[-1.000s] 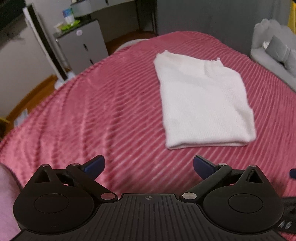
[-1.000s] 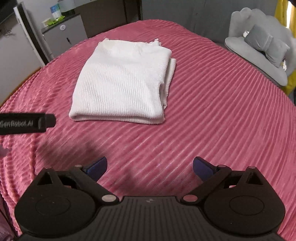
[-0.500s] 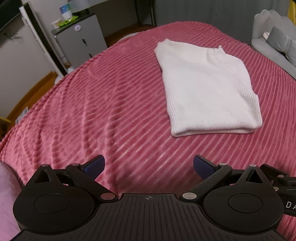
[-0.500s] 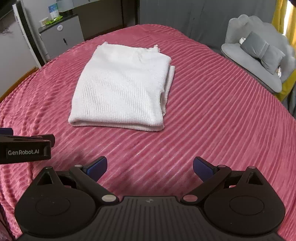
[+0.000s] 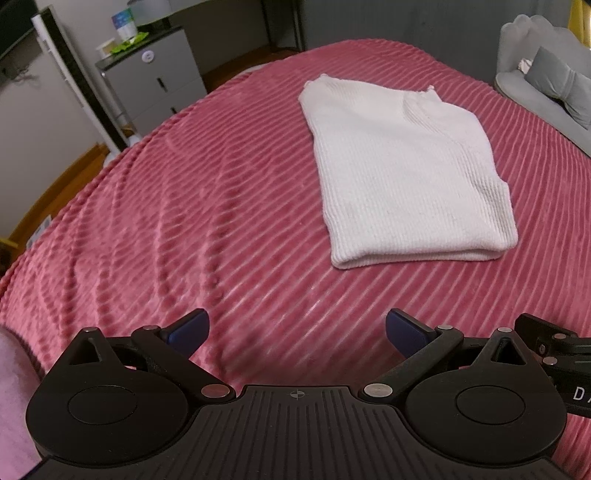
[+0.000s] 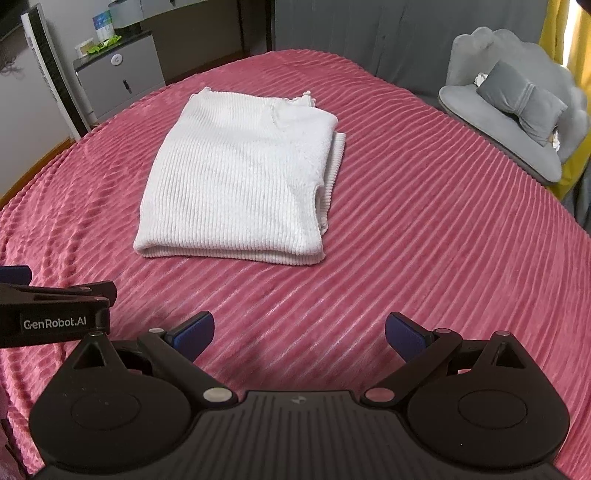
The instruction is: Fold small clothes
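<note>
White sweater lay folded, upper middle of frame, on pink bed. Left gripper and right gripper: jaws wide apart, empty. Careless grab might pull layers loose.

left gripper and right gripper drawn closer together

Soft, even indoor light; brightest at the yellow curtain in the right wrist view. The pink ribbed bedspread bows under fisheye distortion, slightly blurred near the lens.
</note>
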Motion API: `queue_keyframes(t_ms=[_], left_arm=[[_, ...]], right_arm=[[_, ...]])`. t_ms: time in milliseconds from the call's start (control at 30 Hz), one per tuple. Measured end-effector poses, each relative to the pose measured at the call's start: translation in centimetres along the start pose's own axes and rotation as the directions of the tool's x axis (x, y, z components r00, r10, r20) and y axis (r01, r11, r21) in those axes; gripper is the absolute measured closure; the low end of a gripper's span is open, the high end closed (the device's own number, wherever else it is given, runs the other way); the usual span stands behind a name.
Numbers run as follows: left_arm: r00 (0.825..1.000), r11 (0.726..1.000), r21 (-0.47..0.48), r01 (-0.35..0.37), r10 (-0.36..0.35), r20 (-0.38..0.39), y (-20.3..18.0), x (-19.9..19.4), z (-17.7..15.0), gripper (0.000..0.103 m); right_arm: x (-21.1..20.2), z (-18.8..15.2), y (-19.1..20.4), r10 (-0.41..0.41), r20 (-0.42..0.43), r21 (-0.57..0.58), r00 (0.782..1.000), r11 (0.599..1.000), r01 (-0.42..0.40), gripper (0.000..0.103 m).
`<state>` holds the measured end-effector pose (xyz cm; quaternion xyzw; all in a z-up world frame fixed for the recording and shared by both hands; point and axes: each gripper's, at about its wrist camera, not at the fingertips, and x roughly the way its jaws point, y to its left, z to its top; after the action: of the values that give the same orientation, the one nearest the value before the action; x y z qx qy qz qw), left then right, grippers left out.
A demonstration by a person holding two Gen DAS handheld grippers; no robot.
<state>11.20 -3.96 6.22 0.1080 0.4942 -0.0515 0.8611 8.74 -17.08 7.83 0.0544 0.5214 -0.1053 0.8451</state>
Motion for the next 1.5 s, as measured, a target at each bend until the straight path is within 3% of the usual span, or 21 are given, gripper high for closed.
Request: queue_keyframes(t_ms=[1500], left_arm=[[1.000,1.000,-0.015,-0.003,0.003,0.005,-0.07,0.41,0.05,0.000]], right_arm=[[0.17,0.35,0.41,0.010,0.000,-0.017,1.000,1.000,-0.010,0.004]])
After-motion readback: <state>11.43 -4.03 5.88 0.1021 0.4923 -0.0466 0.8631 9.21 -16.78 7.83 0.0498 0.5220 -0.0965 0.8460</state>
